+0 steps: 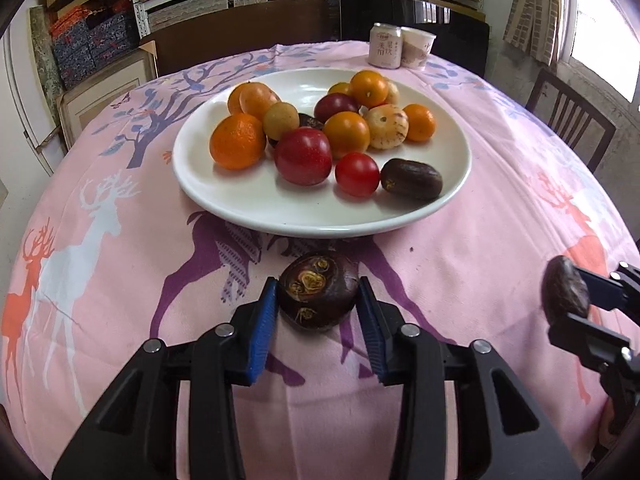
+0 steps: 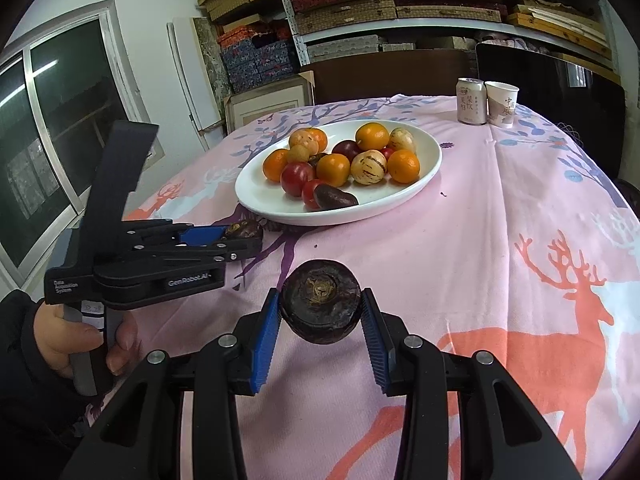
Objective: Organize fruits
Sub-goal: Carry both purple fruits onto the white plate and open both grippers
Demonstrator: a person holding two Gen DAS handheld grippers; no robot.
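Near a white ceramic plate (image 1: 448,204) of fruit, both grippers pinch firm, round dark-brown water chestnuts across their flat sides. The left gripper (image 1: 318,300) clamps one (image 1: 316,300) on the cloth; the right gripper (image 2: 320,308) holds another (image 2: 320,306) aloft.

You're in a home dining room doubling as storage: deer-print tablecloth (image 2: 520,220), white plate (image 2: 416,184) of fruit, can (image 2: 471,101) and paper cup (image 2: 501,103), dining chair (image 1: 568,116), metal shelving (image 2: 440,28) stacked with woven boxes, curtained window (image 1: 592,20).

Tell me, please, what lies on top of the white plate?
On the white plate lie oranges, red round fruits, pale striped fruits and a dark brown fruit. Another dark fruit is mostly covered by the pile, so its kind is unclear.
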